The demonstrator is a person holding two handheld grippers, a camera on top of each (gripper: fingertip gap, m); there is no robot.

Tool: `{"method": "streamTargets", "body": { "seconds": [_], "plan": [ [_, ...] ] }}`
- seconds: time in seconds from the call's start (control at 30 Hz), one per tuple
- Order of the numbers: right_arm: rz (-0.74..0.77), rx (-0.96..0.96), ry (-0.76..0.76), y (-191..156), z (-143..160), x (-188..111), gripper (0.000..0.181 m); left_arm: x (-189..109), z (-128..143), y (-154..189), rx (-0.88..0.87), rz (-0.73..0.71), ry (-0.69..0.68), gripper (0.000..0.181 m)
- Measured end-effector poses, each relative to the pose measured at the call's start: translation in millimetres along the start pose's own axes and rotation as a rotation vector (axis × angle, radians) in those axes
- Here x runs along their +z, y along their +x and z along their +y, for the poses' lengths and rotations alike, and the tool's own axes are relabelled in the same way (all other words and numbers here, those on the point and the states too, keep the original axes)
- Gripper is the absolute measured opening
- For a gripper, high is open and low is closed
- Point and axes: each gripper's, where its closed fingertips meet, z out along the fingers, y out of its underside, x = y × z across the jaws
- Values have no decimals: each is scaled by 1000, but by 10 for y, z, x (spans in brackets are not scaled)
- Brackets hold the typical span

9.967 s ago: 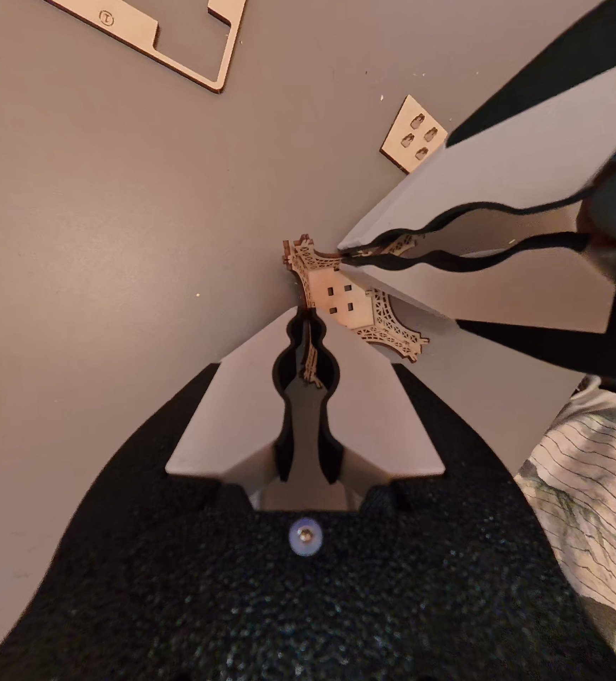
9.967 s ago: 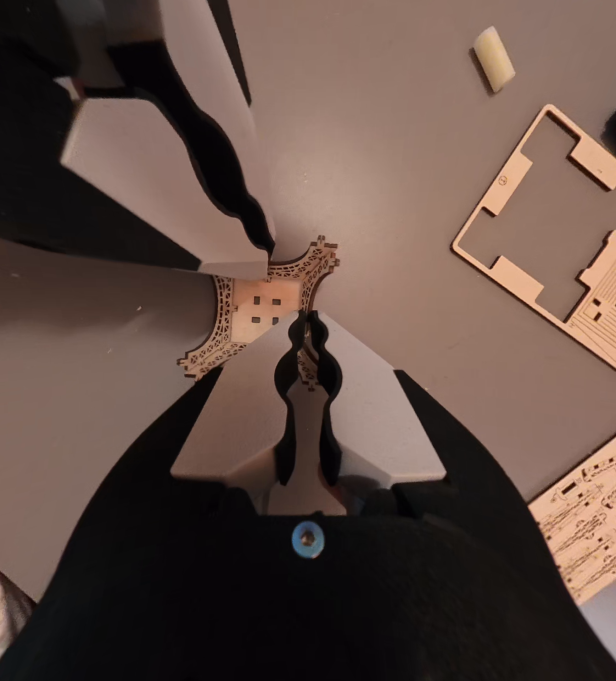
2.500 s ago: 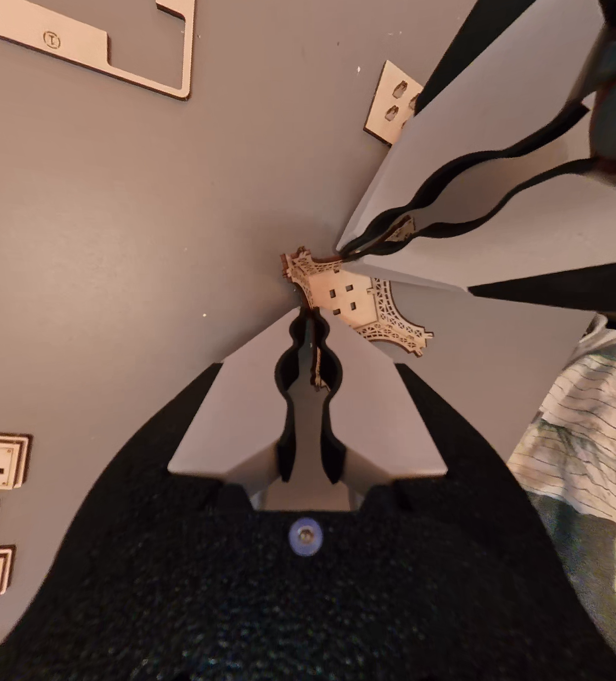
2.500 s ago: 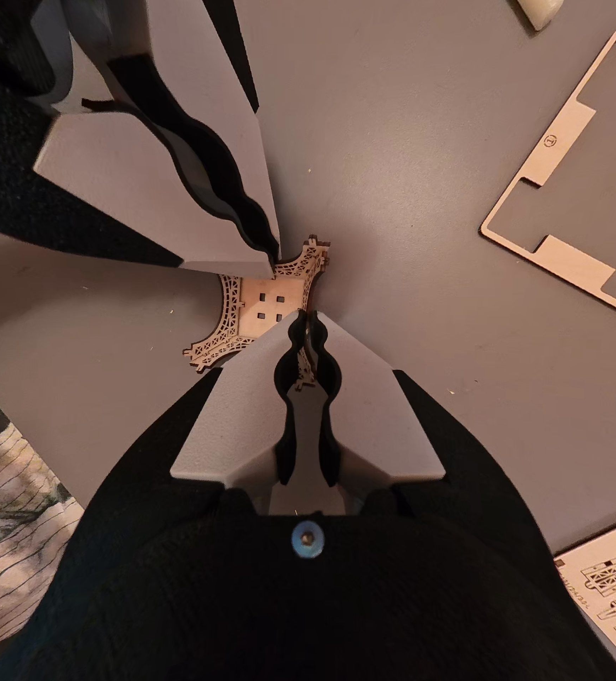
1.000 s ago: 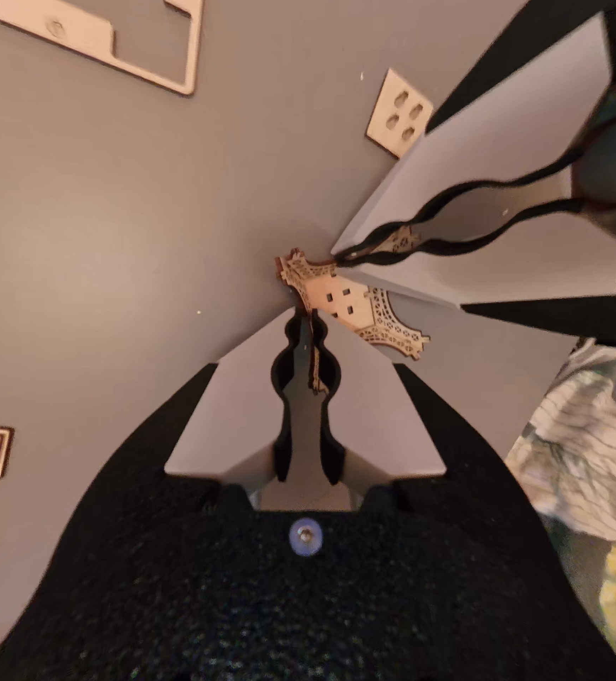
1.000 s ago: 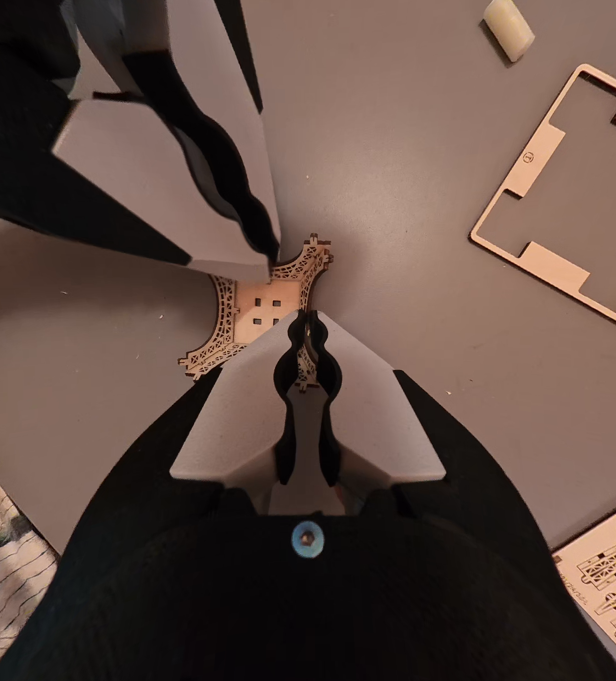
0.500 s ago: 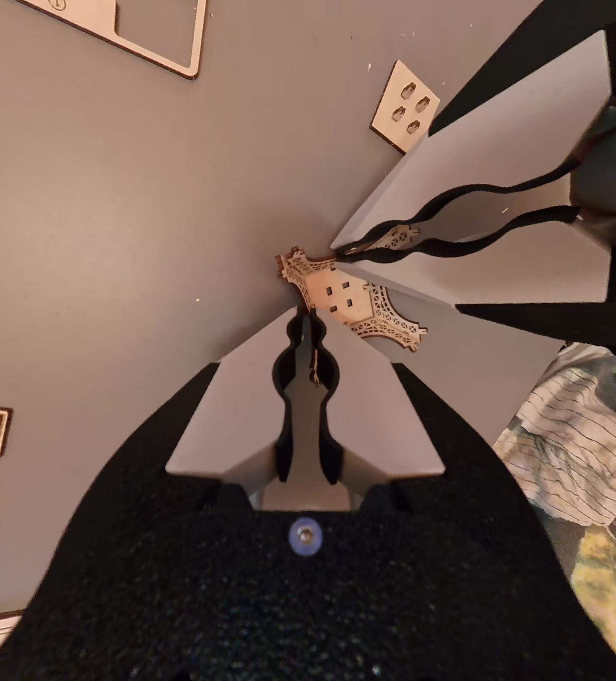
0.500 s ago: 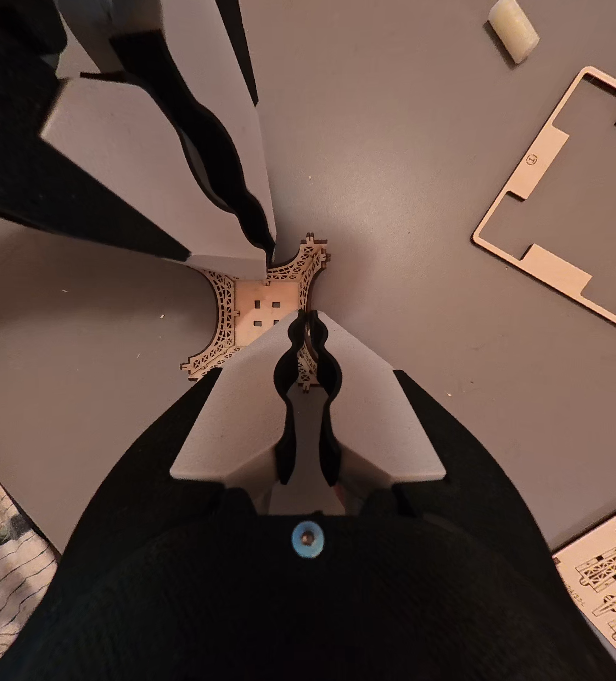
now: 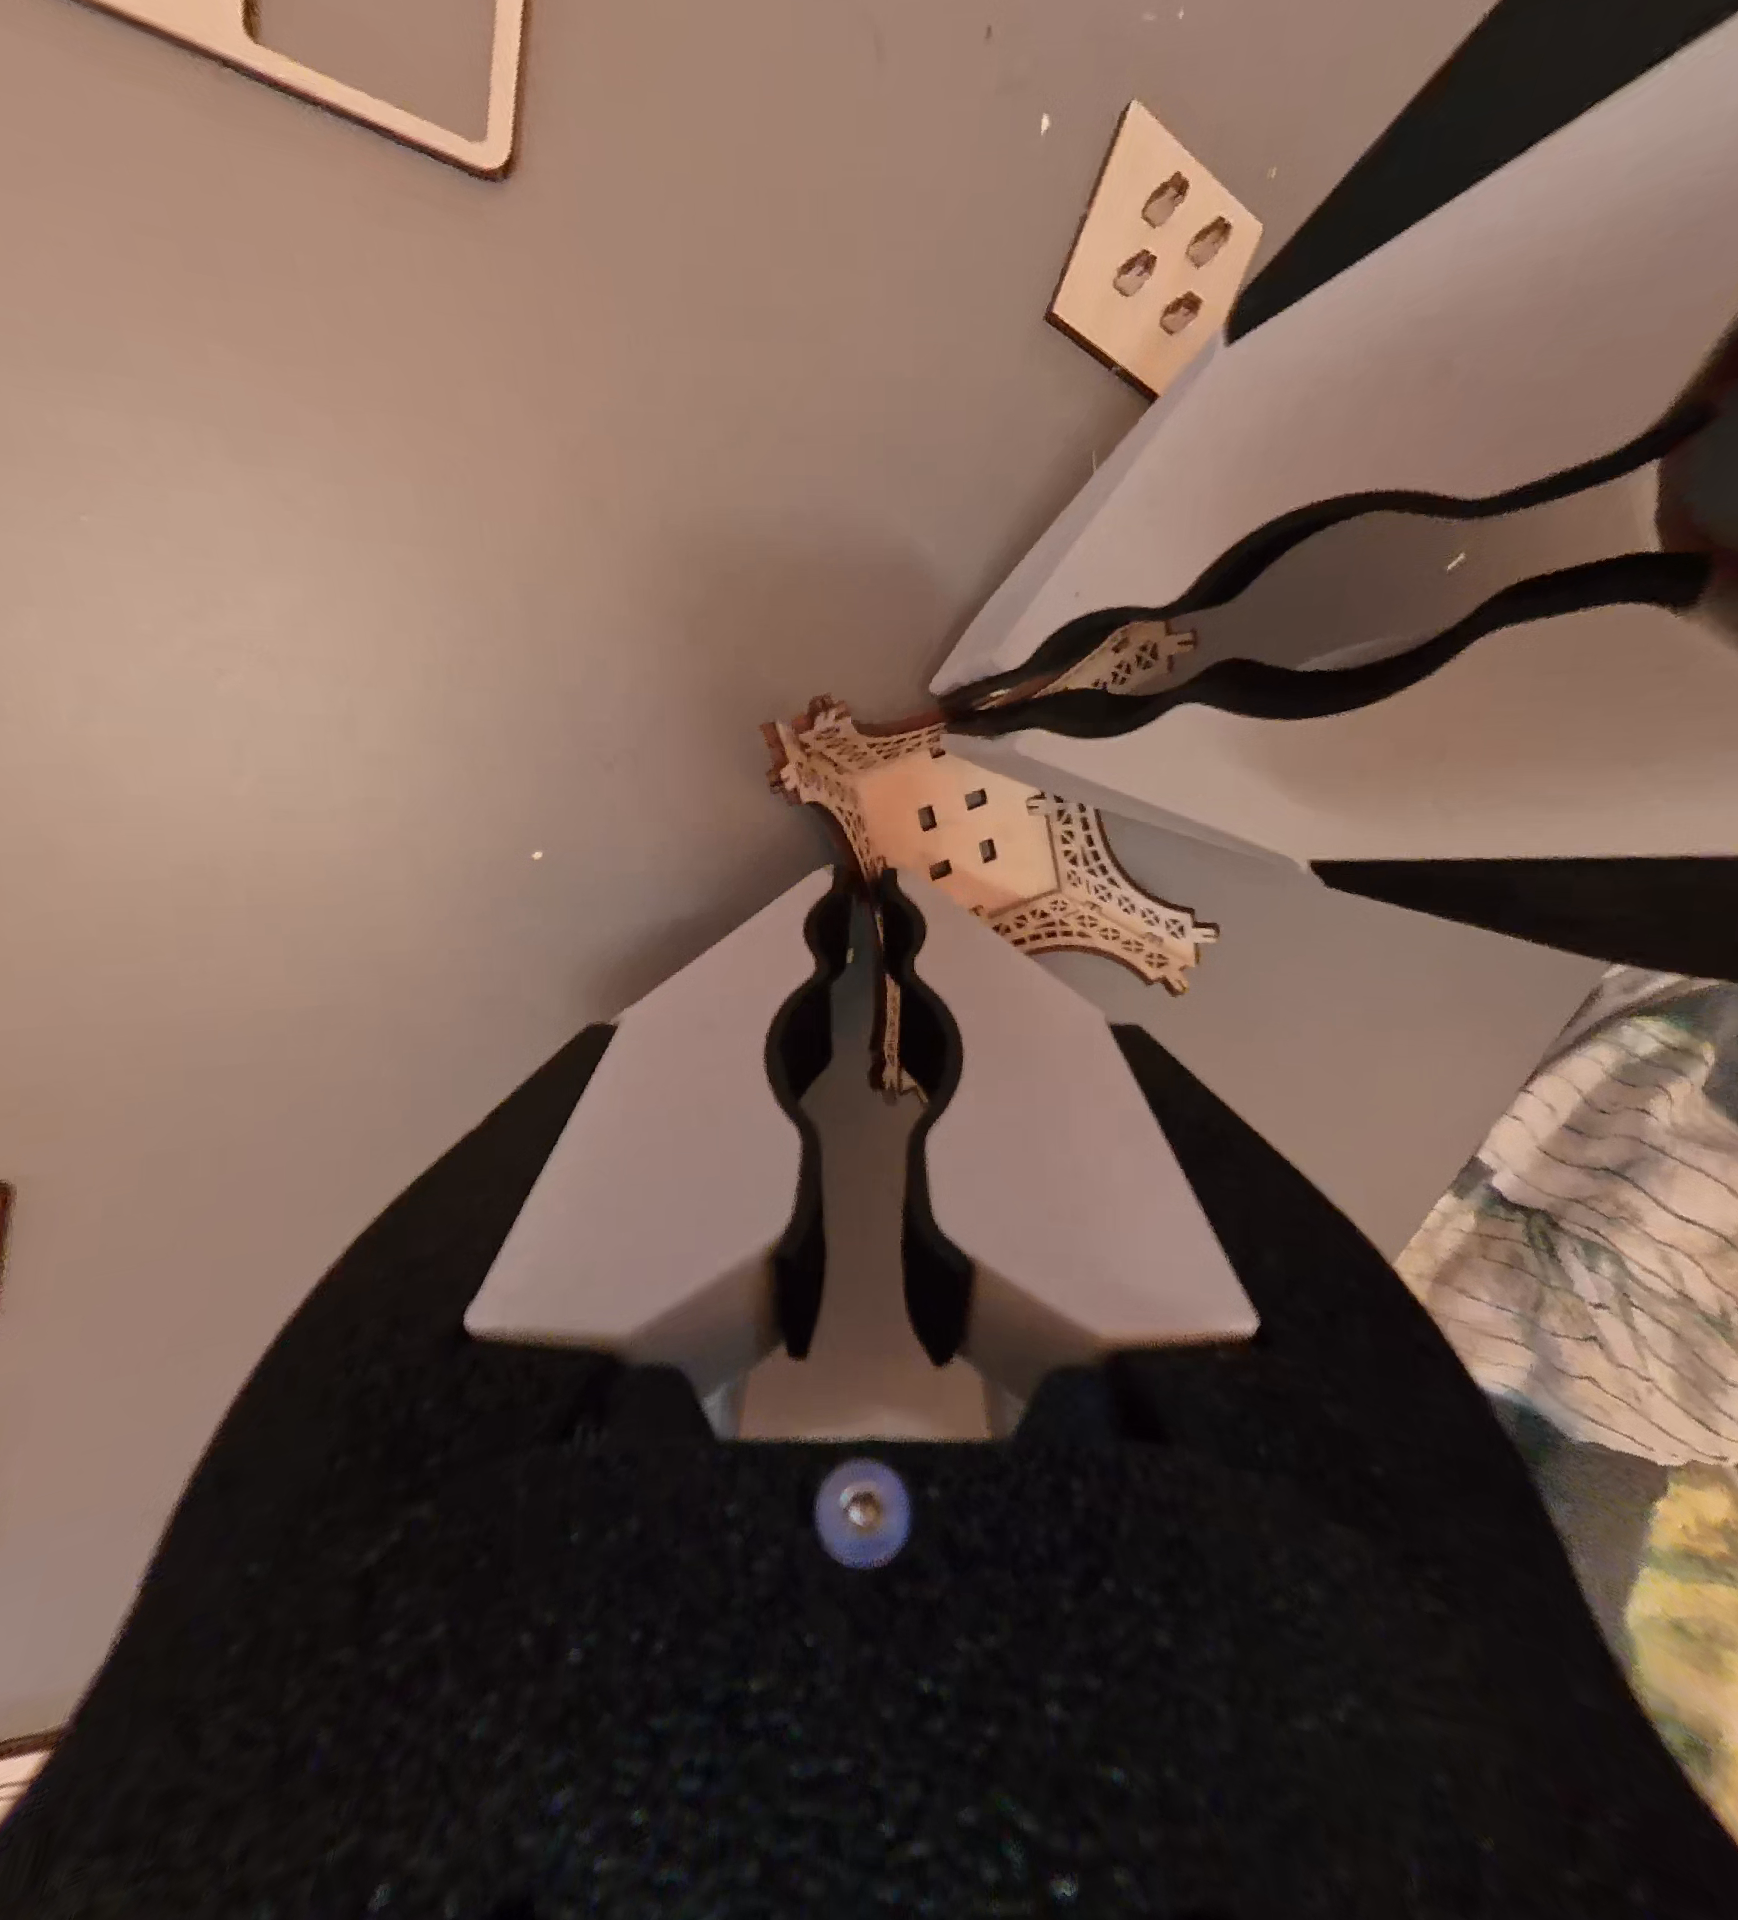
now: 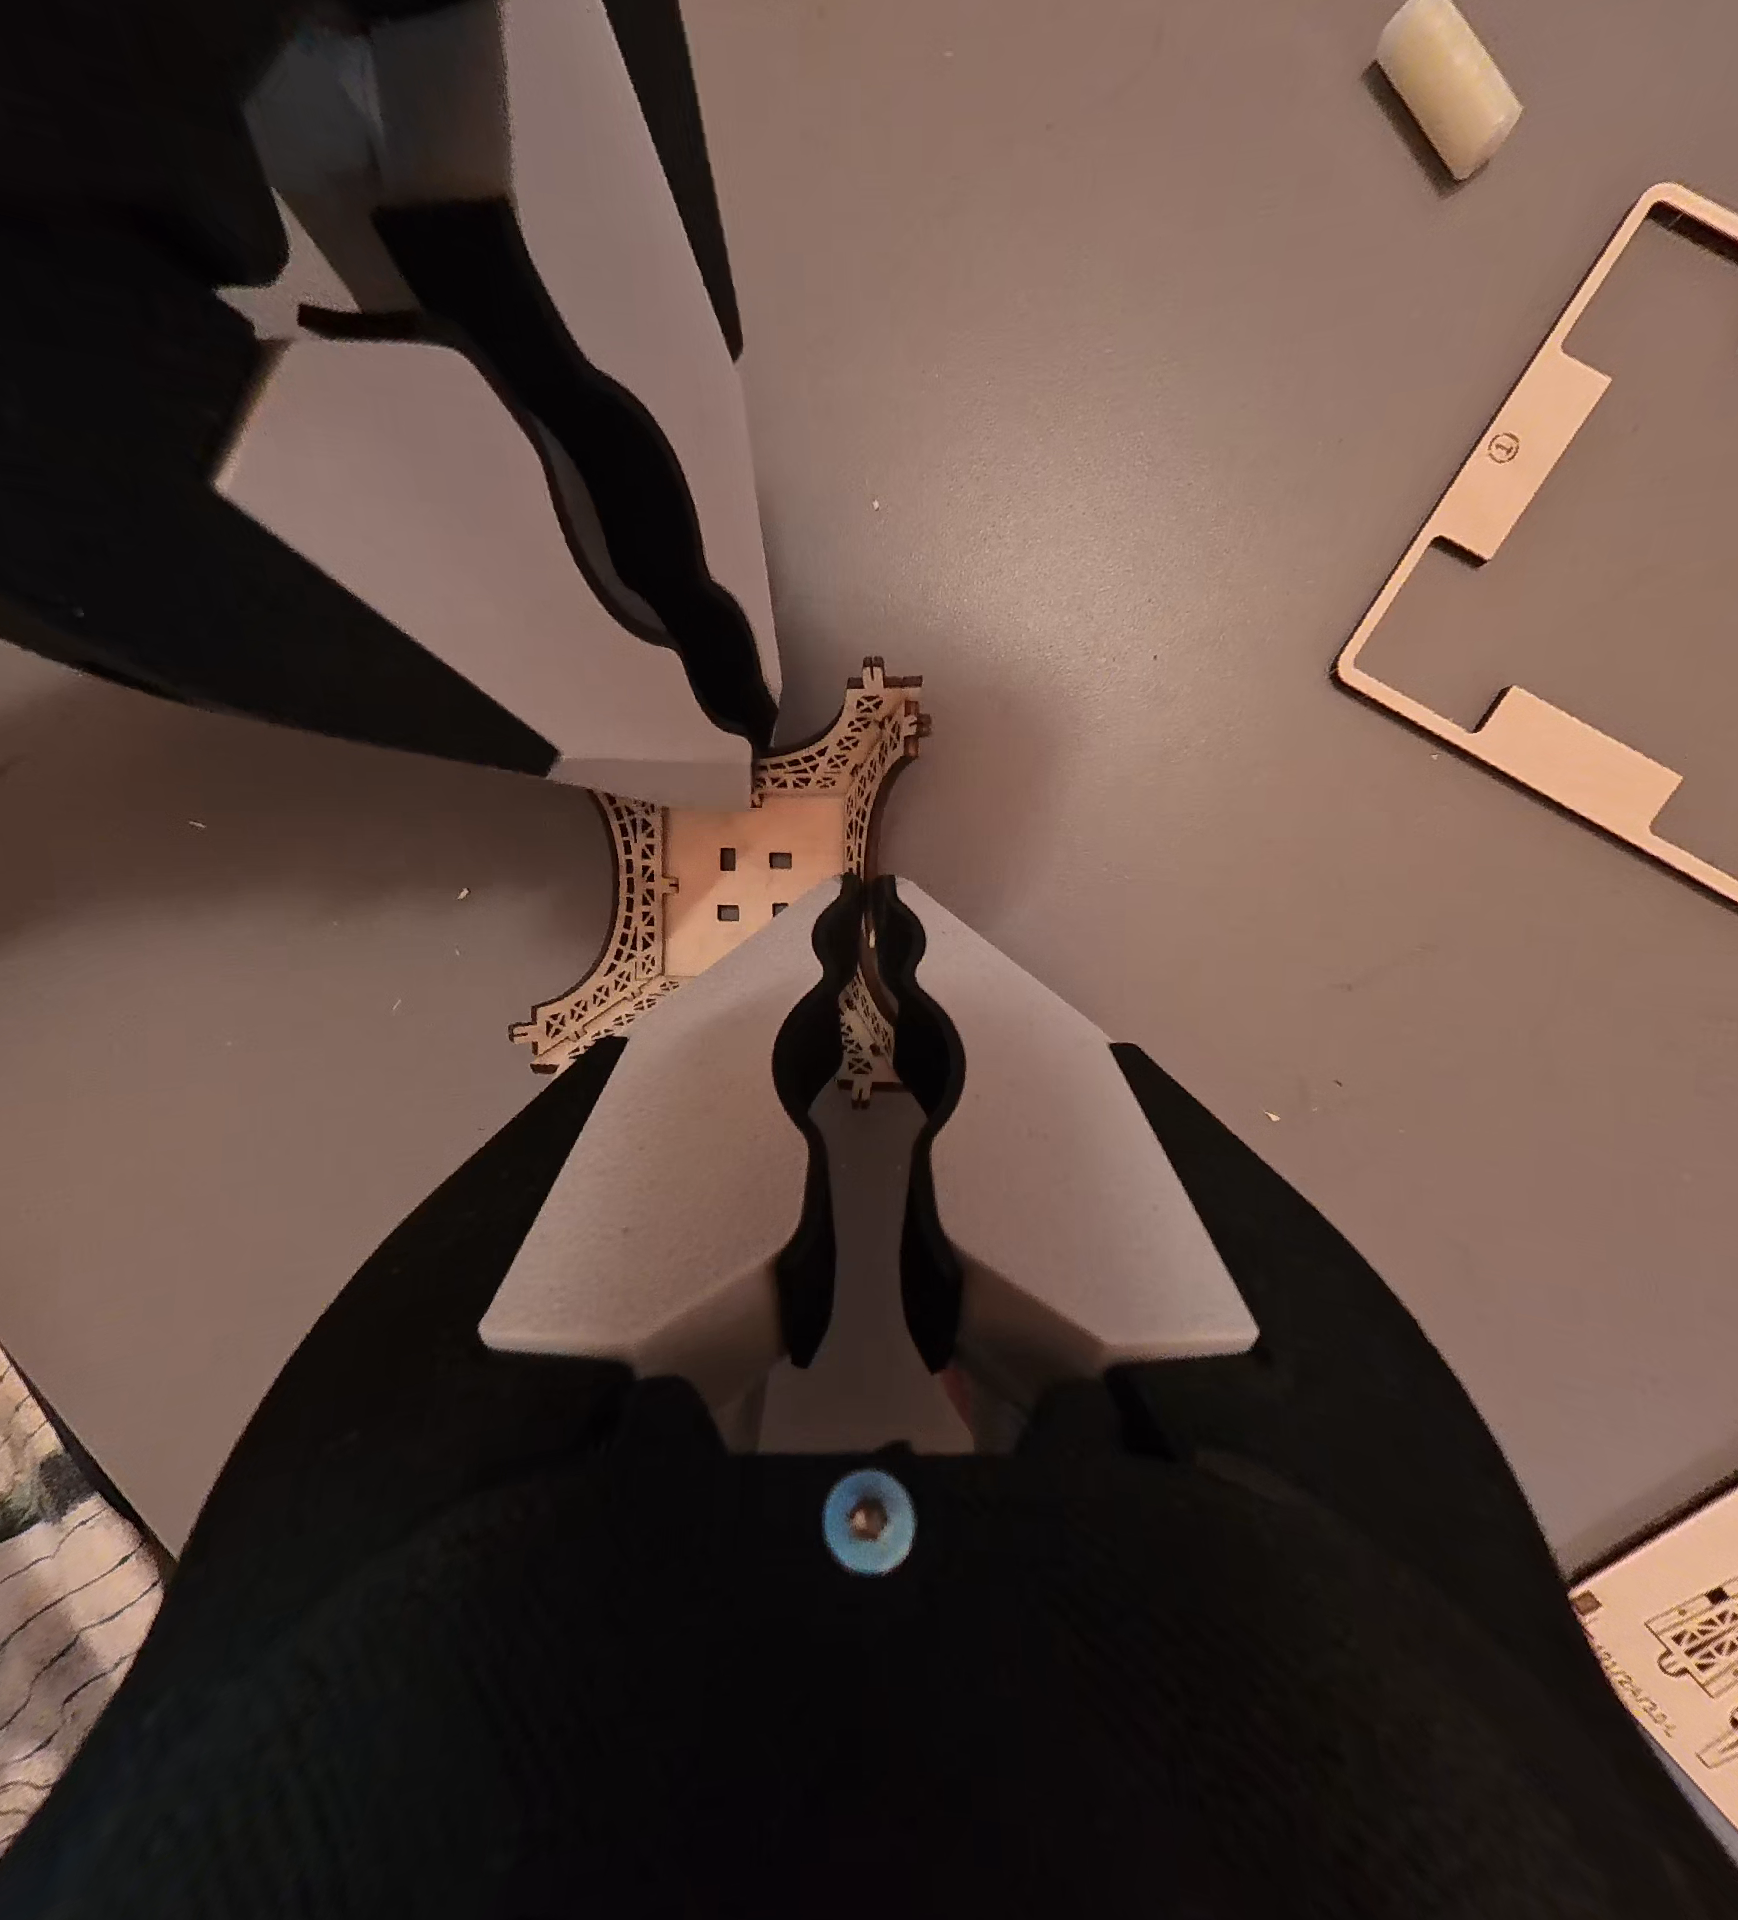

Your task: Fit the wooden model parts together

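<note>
while both grippers clamp corners, wooden model (image 9: pixel 958 831) lies slot-face toward cameras.

Pale lattice-cut wooden model (image 9: pixel 958 831), matt grey tabletop (image 9: pixel 325 571)

The left hand-held gripper (image 9: pixel 860 883) is closed on a lattice leg of the wooden tower model (image 9: pixel 958 831), the leg standing edge-on between its black pads. The right hand-held gripper (image 9: pixel 958 707) enters from the upper right and clamps another lattice leg of the same model. The model's flat centre plate carries four small square holes. A square wooden piece with four holes (image 9: pixel 1151 249) lies on the grey worktop (image 9: pixel 325 623) beyond it. Part of a cut-out wooden sheet (image 9: pixel 408 104) lies at the top left. Striped fabric (image 9: pixel 1623 1278) shows at the right.
</note>
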Motion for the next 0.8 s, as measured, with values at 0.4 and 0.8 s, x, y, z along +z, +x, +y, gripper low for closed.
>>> {"method": "streamTargets", "body": {
  "seconds": [0.4, 0.8],
  "plan": [
    [31, -8, -1, 2, -1, 4, 1, 4, -5, -16, 9, -26, -30, 1],
    [27, 13, 12, 7, -3, 13, 2, 12, -19, -21, -10, -33, -18, 1]
  ]
}}
